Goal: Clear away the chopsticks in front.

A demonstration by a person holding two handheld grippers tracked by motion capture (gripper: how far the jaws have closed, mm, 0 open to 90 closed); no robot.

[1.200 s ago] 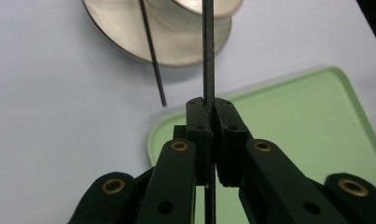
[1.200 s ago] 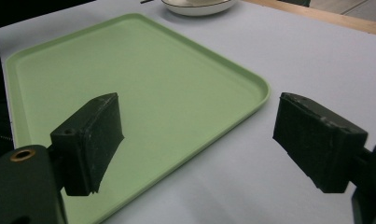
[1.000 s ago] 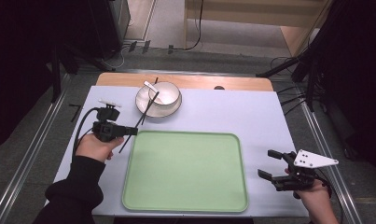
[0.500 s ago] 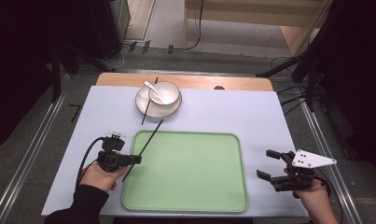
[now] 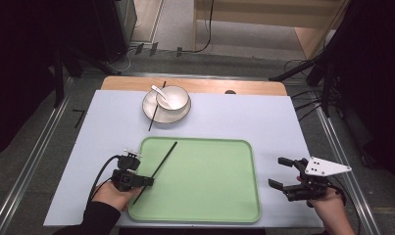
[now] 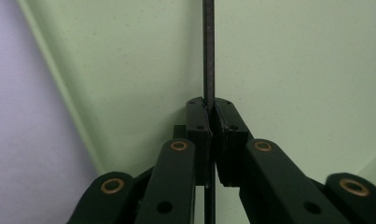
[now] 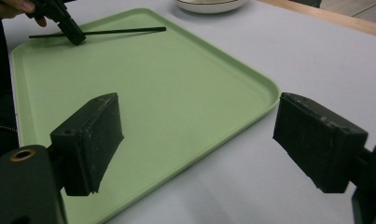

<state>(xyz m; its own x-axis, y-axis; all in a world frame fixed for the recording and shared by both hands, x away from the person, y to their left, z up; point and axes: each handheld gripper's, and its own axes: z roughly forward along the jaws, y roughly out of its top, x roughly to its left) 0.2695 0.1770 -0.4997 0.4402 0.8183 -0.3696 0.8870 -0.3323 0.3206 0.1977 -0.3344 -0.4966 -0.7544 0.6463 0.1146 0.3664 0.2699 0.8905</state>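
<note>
My left gripper (image 5: 147, 181) is shut on a thin black chopstick (image 5: 160, 165), which slants over the left part of the green tray (image 5: 214, 205). In the left gripper view the chopstick (image 6: 208, 51) runs straight up from the closed jaws, just above the tray (image 6: 293, 70). A second black chopstick (image 5: 155, 110) leans on the white plate (image 5: 150, 108) that holds a white bowl (image 5: 181, 99) with a white spoon (image 5: 160, 90). My right gripper (image 5: 279, 173) stands open on the table to the right of the tray. In the right gripper view the left gripper (image 7: 77, 38) grips the chopstick (image 7: 125, 31).
A light lilac mat (image 5: 268, 122) covers the table, with a wooden strip (image 5: 254, 87) along the far edge. Metal rails run down both sides. Cables and stand legs lie on the floor beyond the table.
My left gripper has carried one chopstick from beside the plate down toward me and onto the tray's left side. The right gripper has hardly moved.
</note>
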